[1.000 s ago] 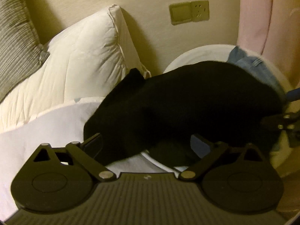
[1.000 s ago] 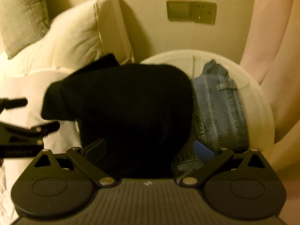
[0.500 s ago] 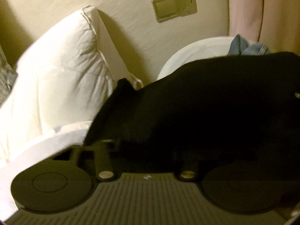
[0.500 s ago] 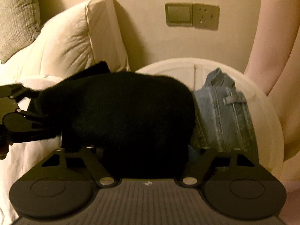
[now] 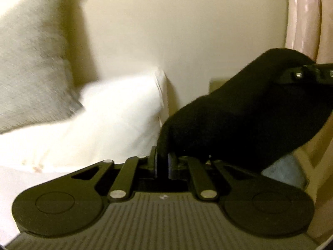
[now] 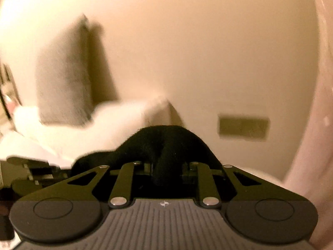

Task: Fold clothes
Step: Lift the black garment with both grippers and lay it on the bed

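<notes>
A black garment [image 5: 245, 120] hangs in the air, stretched between my two grippers. My left gripper [image 5: 163, 163] is shut on one bunched edge of it. In the left wrist view the cloth rises to the upper right, where my right gripper [image 5: 291, 77] holds the other end. In the right wrist view the right gripper [image 6: 164, 168] has its jaws closing, with a thick fold of the black garment [image 6: 166, 141] pressed between the pads. A blue denim piece [image 5: 285, 171] shows below the black cloth.
A white pillow [image 5: 116, 116] and a grey cushion [image 5: 31, 62] lean on the cream wall to the left. A wall switch plate [image 6: 243, 127] sits right of the pillow. A pink curtain [image 5: 303, 12] hangs at the far right. Both views are motion-blurred.
Both grippers went from open to shut on the black garment and rose with it. The white basket and most of the denim dropped out of view.
</notes>
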{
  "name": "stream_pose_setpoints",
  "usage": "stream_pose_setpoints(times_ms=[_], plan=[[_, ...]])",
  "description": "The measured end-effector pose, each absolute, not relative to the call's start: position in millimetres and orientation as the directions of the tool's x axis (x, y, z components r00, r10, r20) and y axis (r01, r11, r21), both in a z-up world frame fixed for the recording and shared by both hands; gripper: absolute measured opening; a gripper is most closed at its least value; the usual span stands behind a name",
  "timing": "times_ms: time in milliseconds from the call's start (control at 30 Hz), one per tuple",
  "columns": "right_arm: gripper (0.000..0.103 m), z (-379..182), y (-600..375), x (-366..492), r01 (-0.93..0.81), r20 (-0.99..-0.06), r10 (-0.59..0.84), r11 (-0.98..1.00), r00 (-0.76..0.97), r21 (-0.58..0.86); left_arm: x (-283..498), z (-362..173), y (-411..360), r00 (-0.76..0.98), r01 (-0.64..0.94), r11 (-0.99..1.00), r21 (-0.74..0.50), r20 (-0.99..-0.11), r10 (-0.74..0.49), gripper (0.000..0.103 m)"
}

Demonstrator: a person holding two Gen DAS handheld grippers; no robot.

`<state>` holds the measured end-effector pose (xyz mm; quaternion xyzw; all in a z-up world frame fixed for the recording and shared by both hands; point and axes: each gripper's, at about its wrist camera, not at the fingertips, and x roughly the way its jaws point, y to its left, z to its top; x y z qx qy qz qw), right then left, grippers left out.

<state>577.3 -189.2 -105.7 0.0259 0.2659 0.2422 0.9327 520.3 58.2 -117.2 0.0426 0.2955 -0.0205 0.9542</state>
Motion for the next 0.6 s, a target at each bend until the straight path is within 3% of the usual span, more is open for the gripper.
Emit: stream_pose_setpoints(times_ms=[300, 600], plan=[[0.021, 1.6, -135.6, 528.3, -0.679, -0.243, 0.709, 0.705, 0.662, 0.205, 374.3, -14.4, 113.3, 0.923, -0.185, 0.983, -0.013, -0.345, 0.169, 0.006], [0.021, 75.9, -40.4, 407.2, -0.923, -0.087, 0.953, 0.301, 0.289, 0.24, 122.6, 49.5, 144.7, 0.821, -0.554, 0.831, -0.052, -0.201, 0.535, 0.006]])
